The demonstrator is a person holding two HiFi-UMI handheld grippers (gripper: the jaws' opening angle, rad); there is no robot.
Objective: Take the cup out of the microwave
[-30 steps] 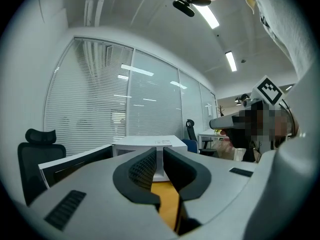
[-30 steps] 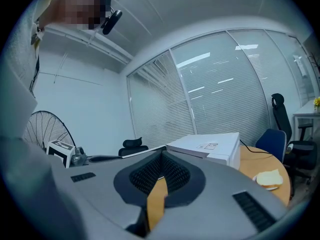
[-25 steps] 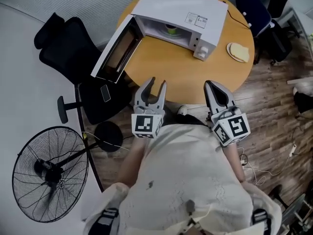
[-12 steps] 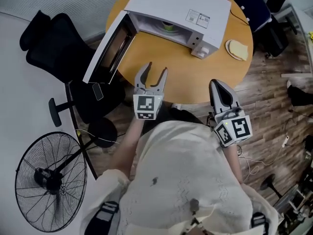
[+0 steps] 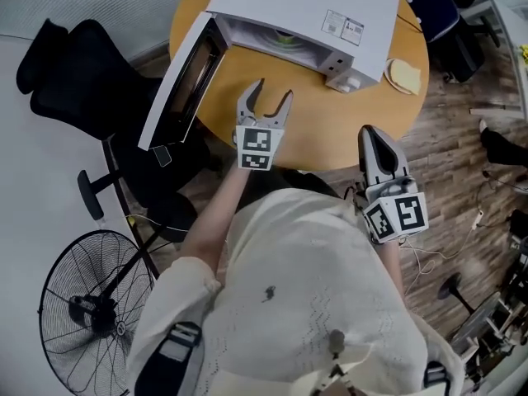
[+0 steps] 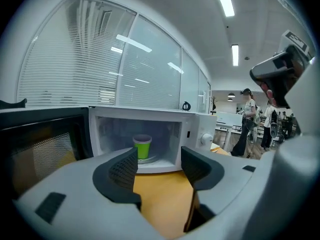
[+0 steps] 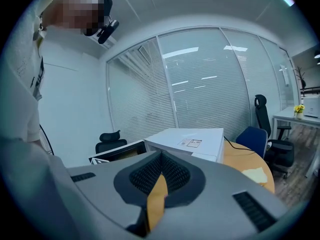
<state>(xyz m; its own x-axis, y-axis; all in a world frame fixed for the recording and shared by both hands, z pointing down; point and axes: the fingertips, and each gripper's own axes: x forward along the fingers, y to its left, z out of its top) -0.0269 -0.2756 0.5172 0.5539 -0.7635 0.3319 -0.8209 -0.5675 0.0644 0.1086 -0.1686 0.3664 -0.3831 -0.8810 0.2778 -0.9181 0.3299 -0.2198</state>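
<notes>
Your left tool: jaws just opened wide, nothing between. Advance level toward 12 o'clock; straddle the green cylindrical cup inside the white microwave.

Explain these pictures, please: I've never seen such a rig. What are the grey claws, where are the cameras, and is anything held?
No robot arm here: a person holds a two-jaw gripper in each hand. The top-down picture comes from a camera on their head. The other two cameras ride on the grippers, looking along the jaws. On the round wooden table stands a white microwave, its door open, a green cup inside, and a flat pale yellow thing beside it. The left gripper has just been opening its jaws; they stand apart with nothing between them, facing the cup. The right gripper is shut and empty.
</notes>
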